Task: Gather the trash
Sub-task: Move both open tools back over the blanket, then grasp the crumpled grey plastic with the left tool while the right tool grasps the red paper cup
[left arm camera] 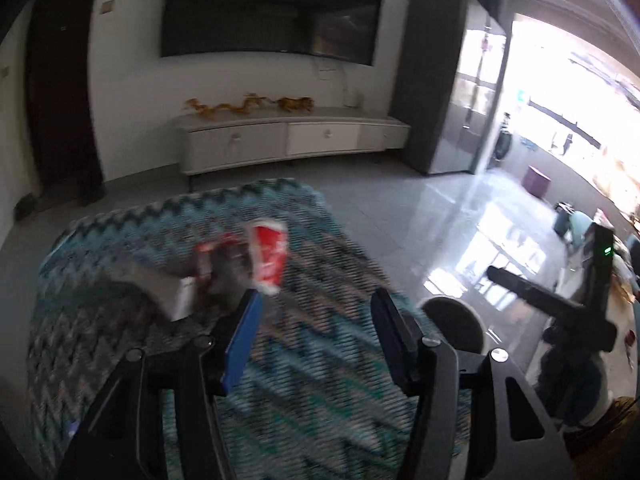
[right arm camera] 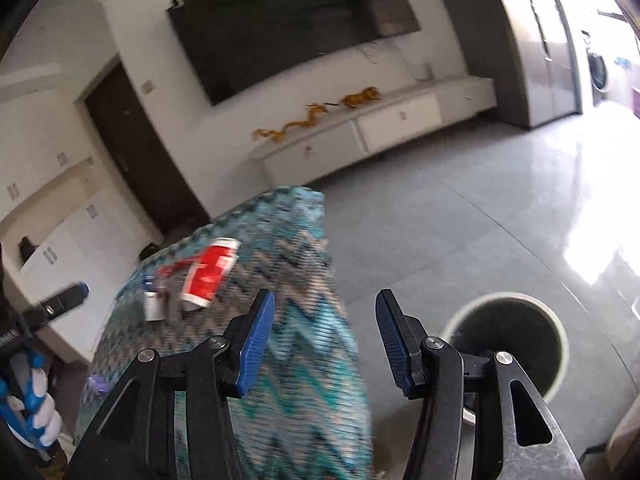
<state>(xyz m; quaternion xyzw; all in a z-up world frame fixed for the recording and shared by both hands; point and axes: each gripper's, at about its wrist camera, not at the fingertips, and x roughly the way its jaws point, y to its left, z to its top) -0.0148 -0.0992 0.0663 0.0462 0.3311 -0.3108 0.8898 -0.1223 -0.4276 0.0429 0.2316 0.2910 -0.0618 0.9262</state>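
A crushed red paper cup (left arm camera: pixel 269 256) lies on a table covered with a teal zigzag cloth (left arm camera: pixel 320 380), with a red wrapper (left arm camera: pixel 208 249) and a small white box (left arm camera: pixel 182 298) beside it. My left gripper (left arm camera: pixel 316 306) is open and empty, just short of the cup. In the right wrist view the cup (right arm camera: pixel 210 274), the wrapper (right arm camera: pixel 172 270) and the white box (right arm camera: pixel 154 306) sit at the cloth's (right arm camera: pixel 296 360) far left. My right gripper (right arm camera: pixel 325 308) is open and empty, over the table's right edge. A round bin (right arm camera: pixel 508 344) stands on the floor to its right.
The bin's rim (left arm camera: pixel 450 322) shows beside the table in the left wrist view, with the right gripper (left arm camera: pixel 560 304) above it. A white TV cabinet (left arm camera: pixel 292 138) with golden figurines stands under a wall TV (left arm camera: pixel 272 8). Glossy tiled floor (right arm camera: pixel 480 208) lies between.
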